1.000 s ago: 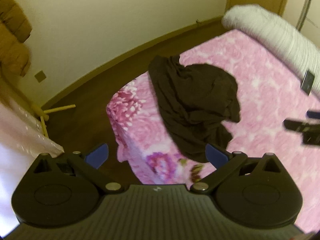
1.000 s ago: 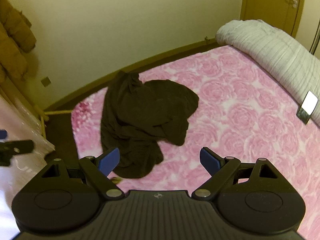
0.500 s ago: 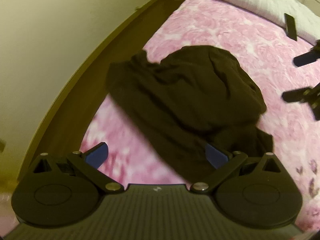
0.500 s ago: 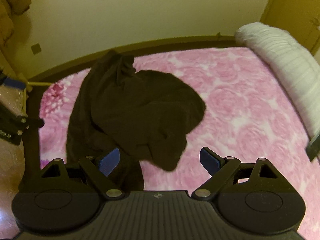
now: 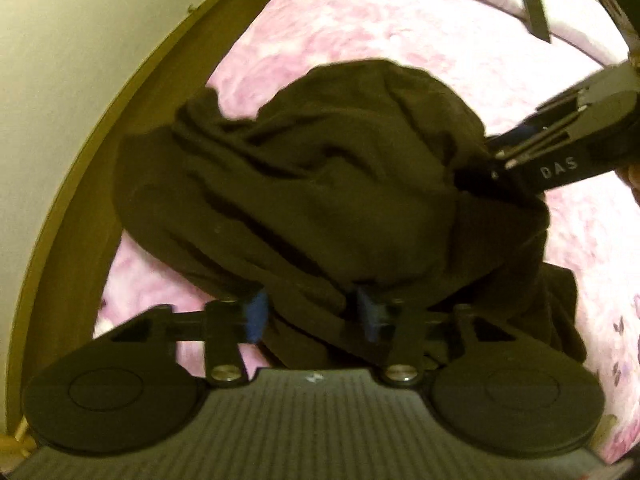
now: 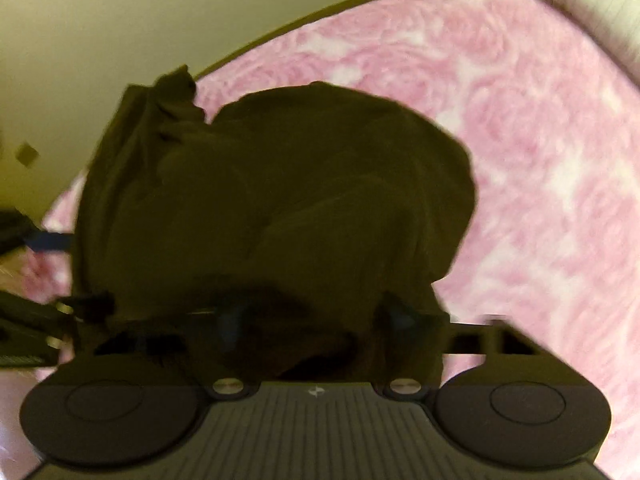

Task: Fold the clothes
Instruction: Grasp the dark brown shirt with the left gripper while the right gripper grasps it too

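Left wrist view: a crumpled dark brown garment (image 5: 320, 184) lies near the corner of the pink rose-patterned bedspread (image 5: 400, 20). Left gripper (image 5: 310, 314) is closing, a fold of cloth between its blue pads. Right gripper (image 6: 316, 320) (heavily blurred) is closing too, dark fabric bunched between its fingers.

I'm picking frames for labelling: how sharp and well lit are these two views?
Left wrist view: mild motion blur, dark garment folds readable, pink bedspread soft. Right wrist view: blurrier, the garment nearly a featureless shadow hiding the fingers; both show a yellow cast and fisheye bending.
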A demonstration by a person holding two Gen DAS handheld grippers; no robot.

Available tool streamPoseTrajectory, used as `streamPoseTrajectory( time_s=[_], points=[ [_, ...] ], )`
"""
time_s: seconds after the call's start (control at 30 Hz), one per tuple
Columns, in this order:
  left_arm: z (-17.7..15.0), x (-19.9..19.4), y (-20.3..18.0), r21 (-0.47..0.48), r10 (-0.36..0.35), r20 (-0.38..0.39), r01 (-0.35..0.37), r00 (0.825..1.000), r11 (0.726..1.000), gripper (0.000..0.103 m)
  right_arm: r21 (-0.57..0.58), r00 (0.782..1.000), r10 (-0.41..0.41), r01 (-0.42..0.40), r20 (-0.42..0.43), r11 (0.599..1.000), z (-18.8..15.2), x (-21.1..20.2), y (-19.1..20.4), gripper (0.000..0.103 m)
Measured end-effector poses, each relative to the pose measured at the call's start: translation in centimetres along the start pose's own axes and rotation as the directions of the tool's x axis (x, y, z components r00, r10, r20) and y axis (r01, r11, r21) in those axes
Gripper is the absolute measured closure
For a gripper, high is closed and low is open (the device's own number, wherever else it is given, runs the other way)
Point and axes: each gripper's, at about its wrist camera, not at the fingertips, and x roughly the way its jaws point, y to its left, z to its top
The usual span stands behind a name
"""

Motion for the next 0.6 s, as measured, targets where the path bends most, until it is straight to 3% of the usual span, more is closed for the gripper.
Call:
streamPoseTrajectory(
  time_s=[0.03,0.07,0.17,0.27,0.43,0.6],
  points=[
    [0.2,-0.7,-0.1,0.003,0.001,0.019,-0.001,1.0,1.0,0.087,-0.016,1.0,-0.012,0.012,0.01,1.0,0.0,-0.7,0.6,0.073],
    [0.4,-1.4,-0.2,0.006,0.001,0.039,-0.002,0.999,1.0,0.097,-0.014,1.0,-0.016,0.016,0.025,1.0,-0.1,-1.6,0.9,0.083],
    [1.6,-4.2,-0.8,0.019,-0.025,0.121,0.022,0.992,1.0,0.097,0.036,0.996,-0.008,0.005,0.088,0.999,0.0,-5.2,0.7,0.088],
    [2.6,-7.7,-2.9,0.064,-0.077,0.214,0.065,0.974,0.996,0.097,0.083,0.982,-0.034,0.019,0.184,0.996,-0.7,-10.5,-0.9,0.089],
    [4.2,-12.2,-9.9,0.187,-0.236,0.311,0.184,0.921,0.965,0.097,0.183,0.933,-0.182,0.129,0.31,0.975,-4.7,-20.1,-4.8,0.089],
    [5.3,-12.8,-21.0,0.316,-0.392,0.293,0.299,0.872,0.9,0.097,0.33,0.881,-0.356,0.251,0.311,0.91,-13.5,-28.3,-9.1,0.089]
  ],
)
